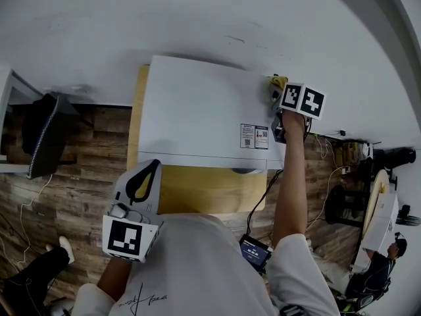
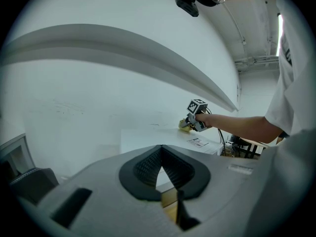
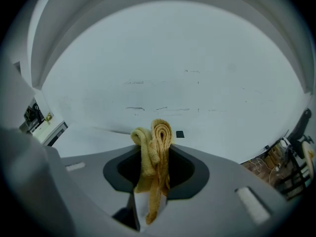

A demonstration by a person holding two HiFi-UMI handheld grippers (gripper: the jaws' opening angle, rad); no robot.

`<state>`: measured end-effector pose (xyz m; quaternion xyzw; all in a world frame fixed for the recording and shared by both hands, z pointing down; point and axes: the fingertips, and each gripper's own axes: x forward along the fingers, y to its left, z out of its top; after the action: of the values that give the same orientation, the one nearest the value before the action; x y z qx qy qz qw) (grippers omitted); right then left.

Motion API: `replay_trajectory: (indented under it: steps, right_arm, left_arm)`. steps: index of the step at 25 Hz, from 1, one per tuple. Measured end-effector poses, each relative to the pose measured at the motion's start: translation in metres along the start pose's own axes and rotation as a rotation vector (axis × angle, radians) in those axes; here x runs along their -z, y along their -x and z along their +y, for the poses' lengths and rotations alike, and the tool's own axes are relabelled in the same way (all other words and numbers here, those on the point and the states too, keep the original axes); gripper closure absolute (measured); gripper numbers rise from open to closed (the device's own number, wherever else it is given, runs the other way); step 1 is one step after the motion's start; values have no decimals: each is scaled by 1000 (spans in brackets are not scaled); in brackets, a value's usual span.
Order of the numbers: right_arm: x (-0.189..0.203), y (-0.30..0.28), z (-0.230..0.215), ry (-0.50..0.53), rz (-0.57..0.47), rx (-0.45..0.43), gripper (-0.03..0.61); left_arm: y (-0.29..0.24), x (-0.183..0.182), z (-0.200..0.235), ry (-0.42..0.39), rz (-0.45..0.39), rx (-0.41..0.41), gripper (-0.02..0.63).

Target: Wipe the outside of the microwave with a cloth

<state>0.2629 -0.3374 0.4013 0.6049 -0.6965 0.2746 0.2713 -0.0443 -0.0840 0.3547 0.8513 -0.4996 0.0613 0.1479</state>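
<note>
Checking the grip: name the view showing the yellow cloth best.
The right gripper view: the yellow cloth fills the centre, pinched in the right gripper. The head view shows only a yellow corner; the left gripper view, a distant speck.

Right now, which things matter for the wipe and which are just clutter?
Job: microwave; yellow cloth; right hand-held gripper, clamped on the cloth.
Lying about: black cable; small screen device; left hand-held gripper, shut and empty.

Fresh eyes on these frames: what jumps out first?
A big white microwave fills the head view's middle, seen from above on a tan table. The right gripper clamps a yellow cloth at its far right corner. The left gripper sits near the person's chest, fingers shut, empty.
</note>
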Motion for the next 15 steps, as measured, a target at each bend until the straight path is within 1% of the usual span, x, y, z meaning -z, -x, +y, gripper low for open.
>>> replay_trajectory:
  steps: [15]
  right_arm:
    - [0,-3,31,-1,-12,-47,456]
  left_arm:
    - [-1,1,-5,4,-3,9,623]
